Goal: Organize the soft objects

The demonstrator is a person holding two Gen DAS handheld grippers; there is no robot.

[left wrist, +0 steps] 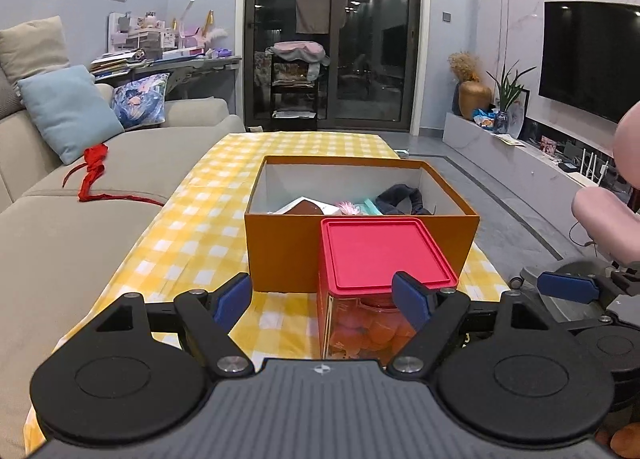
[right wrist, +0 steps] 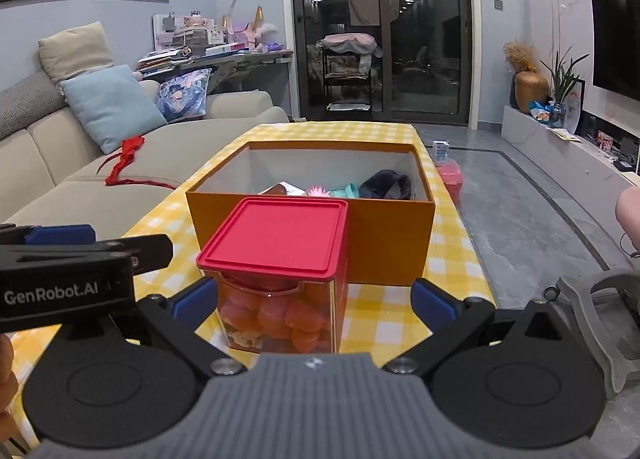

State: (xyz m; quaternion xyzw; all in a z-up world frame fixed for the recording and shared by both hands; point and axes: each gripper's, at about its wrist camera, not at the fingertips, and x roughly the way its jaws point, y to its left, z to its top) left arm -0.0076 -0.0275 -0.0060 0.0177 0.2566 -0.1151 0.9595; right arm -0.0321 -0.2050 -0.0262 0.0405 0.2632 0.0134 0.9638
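Observation:
An open orange box point(left wrist: 280, 247) point(right wrist: 388, 235) stands on the yellow checked table point(left wrist: 192, 235) point(right wrist: 452, 247). Inside lie a dark cloth point(left wrist: 402, 199) point(right wrist: 386, 184), a teal item point(right wrist: 346, 191), a pink fluffy item point(right wrist: 319, 191) and a brown and white piece point(left wrist: 306, 206). A clear container of orange balls with a red lid point(left wrist: 384, 251) point(right wrist: 280, 235) stands in front of the box. My left gripper point(left wrist: 322, 301) is open and empty, just before the container. My right gripper point(right wrist: 314, 305) is open and empty, its fingers either side of the container's base.
A grey sofa point(left wrist: 72, 219) point(right wrist: 80, 163) with cushions and a red cloth point(left wrist: 94, 171) point(right wrist: 126, 159) runs along the left. A TV unit point(left wrist: 520, 163) lines the right wall. A pink tub point(right wrist: 450, 177) and a small carton point(right wrist: 440, 149) sit on the floor beyond the table.

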